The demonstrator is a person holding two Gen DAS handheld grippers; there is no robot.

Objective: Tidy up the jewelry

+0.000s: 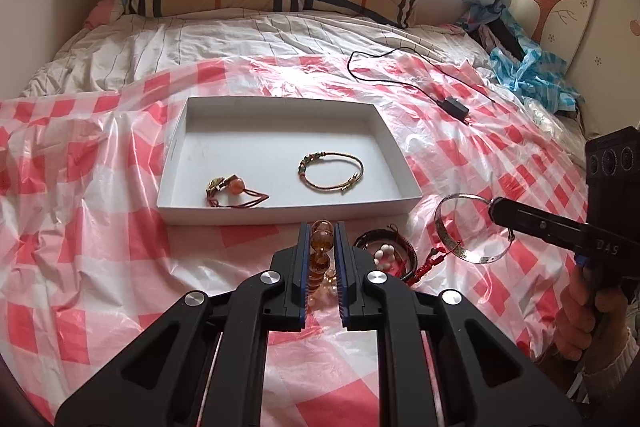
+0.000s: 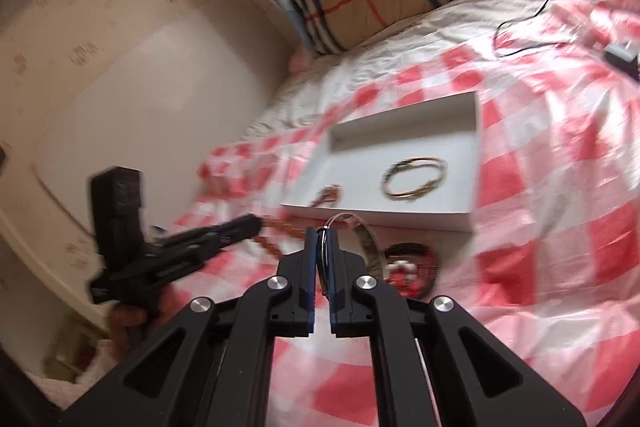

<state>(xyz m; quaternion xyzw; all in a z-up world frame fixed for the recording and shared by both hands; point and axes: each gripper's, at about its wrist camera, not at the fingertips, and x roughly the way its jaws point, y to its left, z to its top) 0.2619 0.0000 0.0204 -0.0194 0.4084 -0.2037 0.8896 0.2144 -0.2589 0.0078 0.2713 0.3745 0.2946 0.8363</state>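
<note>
Now | white box (image 1: 276, 143): 2 bracelets, cord (image 1: 331, 171) + beaded (image 1: 232, 191)

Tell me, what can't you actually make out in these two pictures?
- Amber bead string, left wrist view: its lower part hides between the left tool fingers.
- Small pile beside the box, right wrist view: motion blur smears it.
- Silver bangle, right wrist view: the right tool covers part.
- Person's hand, left wrist view: cut off by the edge.

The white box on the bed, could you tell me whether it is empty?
Not empty: the white box holds a corded bracelet and an orange-beaded one.
</note>
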